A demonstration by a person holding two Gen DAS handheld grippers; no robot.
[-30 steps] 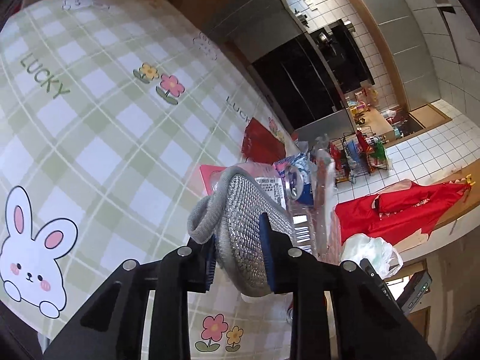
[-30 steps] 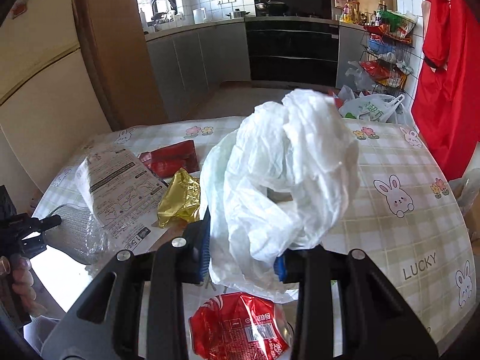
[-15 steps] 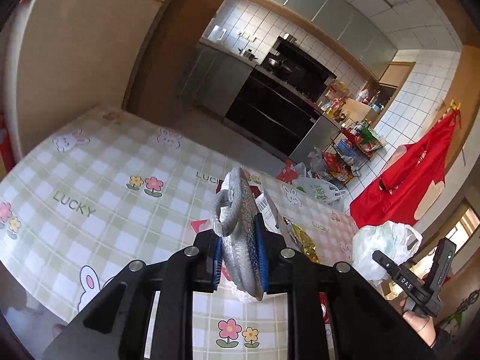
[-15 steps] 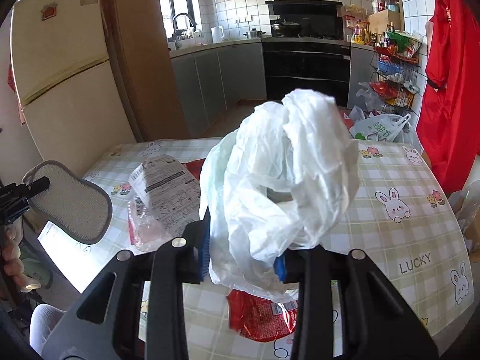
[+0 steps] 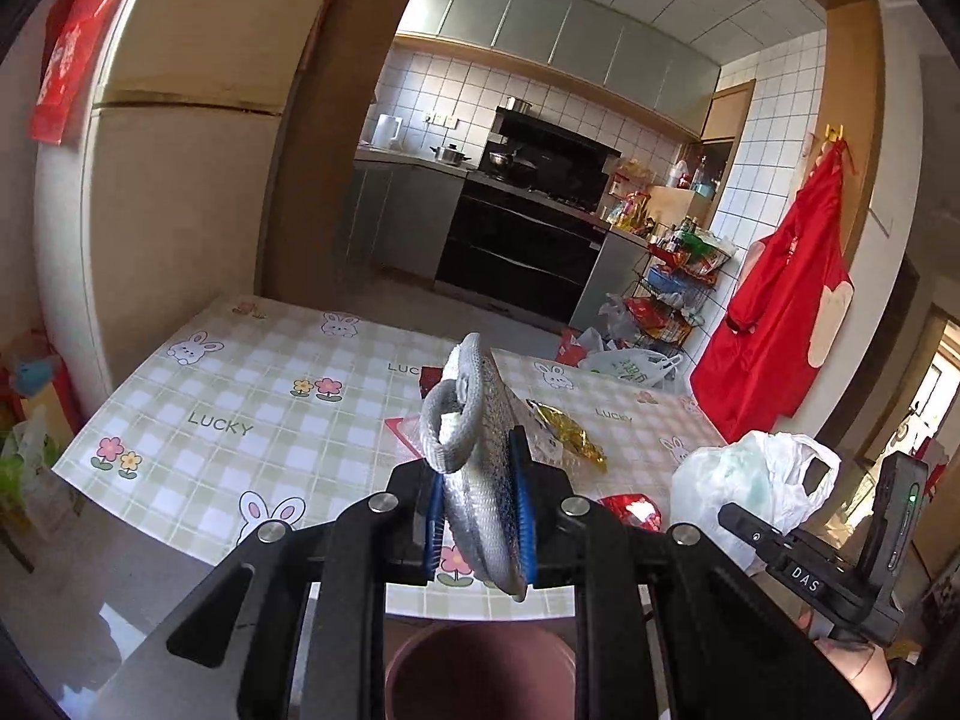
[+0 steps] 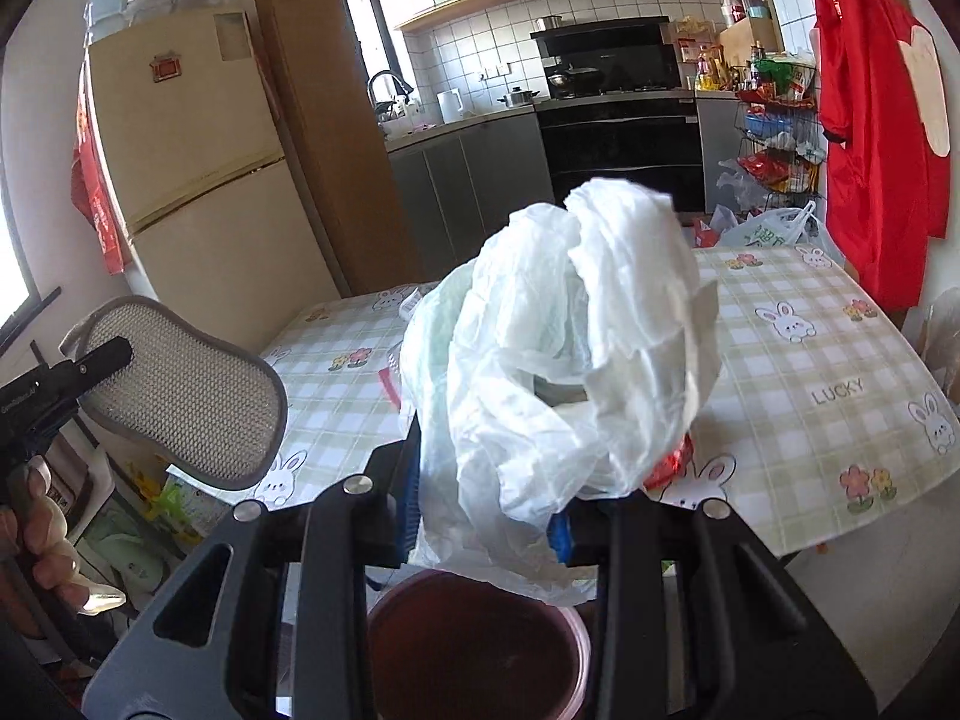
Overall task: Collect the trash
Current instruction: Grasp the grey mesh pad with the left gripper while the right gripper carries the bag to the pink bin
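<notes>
My left gripper (image 5: 477, 516) is shut on a silver mesh scouring pad (image 5: 480, 450) with a grey loop, held upright above a maroon bin (image 5: 480, 672). The pad also shows in the right wrist view (image 6: 186, 390). My right gripper (image 6: 486, 510) is shut on a crumpled white plastic bag (image 6: 564, 348), held above the same maroon bin (image 6: 474, 648). The bag also shows at the right of the left wrist view (image 5: 750, 480). On the checked tablecloth (image 5: 270, 420) lie a gold wrapper (image 5: 570, 435) and a red wrapper (image 5: 633, 510).
The table edge is just beyond the bin. A fridge (image 6: 198, 180) stands left, a red apron (image 6: 870, 120) hangs right. A wire rack with snacks (image 5: 672, 294) and a white shopping bag (image 5: 630, 363) sit on the floor beyond the table.
Both grippers have pulled back from the table and risen, carrying the pad and the bag. The maroon bin now shows below both grippers.
</notes>
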